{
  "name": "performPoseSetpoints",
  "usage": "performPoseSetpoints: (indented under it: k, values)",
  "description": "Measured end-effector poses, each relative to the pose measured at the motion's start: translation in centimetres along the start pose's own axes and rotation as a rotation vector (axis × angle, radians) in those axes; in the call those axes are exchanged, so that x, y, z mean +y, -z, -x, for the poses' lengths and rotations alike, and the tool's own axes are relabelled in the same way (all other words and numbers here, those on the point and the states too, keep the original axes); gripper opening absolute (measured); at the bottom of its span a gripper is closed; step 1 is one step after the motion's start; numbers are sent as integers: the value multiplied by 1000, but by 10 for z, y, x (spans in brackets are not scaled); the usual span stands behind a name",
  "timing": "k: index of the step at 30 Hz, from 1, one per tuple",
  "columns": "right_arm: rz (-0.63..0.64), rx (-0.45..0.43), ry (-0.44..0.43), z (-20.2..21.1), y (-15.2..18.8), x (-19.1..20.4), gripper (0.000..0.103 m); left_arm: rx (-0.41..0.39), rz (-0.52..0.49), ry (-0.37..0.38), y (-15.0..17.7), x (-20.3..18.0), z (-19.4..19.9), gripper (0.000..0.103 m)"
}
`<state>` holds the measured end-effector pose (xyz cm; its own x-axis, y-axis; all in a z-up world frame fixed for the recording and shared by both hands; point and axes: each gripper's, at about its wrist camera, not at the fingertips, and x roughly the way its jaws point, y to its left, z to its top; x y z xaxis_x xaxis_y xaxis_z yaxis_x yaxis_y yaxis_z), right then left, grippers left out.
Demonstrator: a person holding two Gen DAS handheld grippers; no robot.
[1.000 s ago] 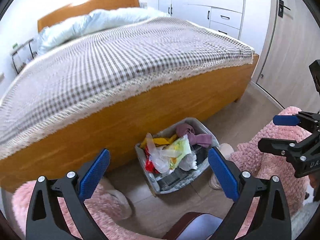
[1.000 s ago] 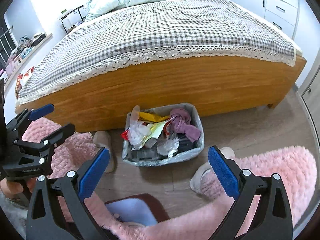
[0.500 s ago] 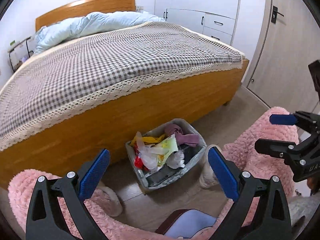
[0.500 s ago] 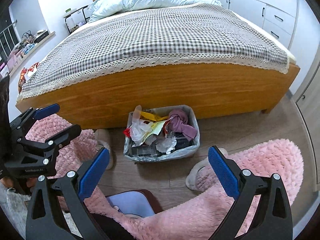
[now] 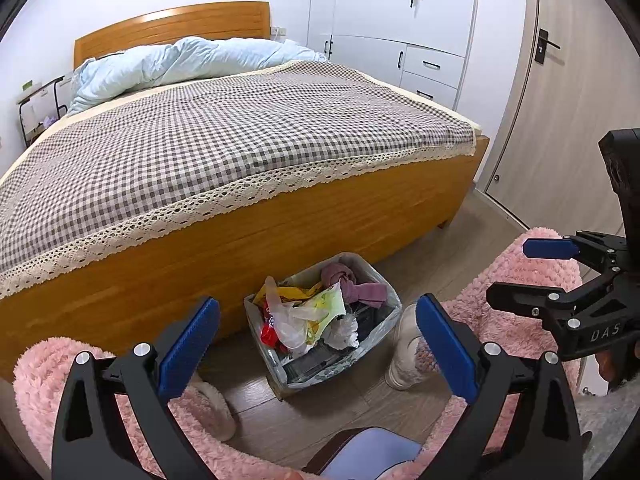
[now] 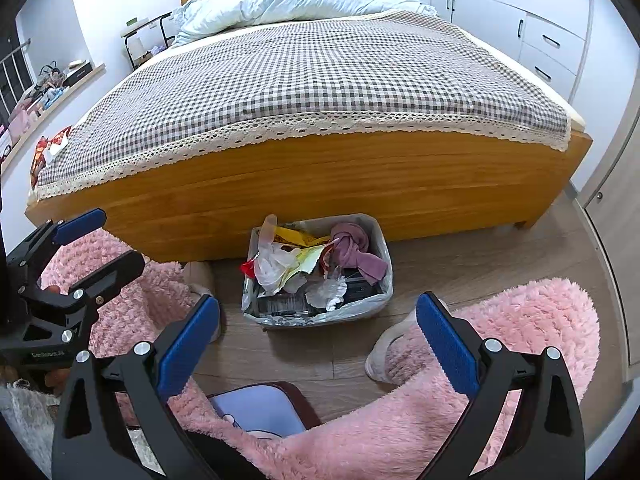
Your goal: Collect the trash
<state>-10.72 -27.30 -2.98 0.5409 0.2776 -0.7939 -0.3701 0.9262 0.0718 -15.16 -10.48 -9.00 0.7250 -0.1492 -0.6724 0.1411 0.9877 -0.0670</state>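
Hovering released and empty, left tongs (image 5: 318, 344) and right tongs (image 6: 318, 340) should descend squarely over the full bin (image 5: 320, 320), pinching its liner rim.

Your trash bin (image 5: 390, 300) sits upright on the wood floor, right against the foot of the bed, lined with a clear plastic bag (image 6: 376, 304). It's piled to the rim: a mauve cloth (image 5: 352, 284) at the back, a yellow wrapper (image 6: 296, 236), a crumpled white plastic bag (image 5: 288, 320), a red scrap (image 5: 267, 336), dark packaging underneath.
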Motion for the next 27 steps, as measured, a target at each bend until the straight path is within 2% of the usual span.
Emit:
performPoseSetpoints:
  k: [27]
  values:
    - [8, -1, 8, -1, -1, 4, 95, -4, 2, 6, 1, 0, 1, 95]
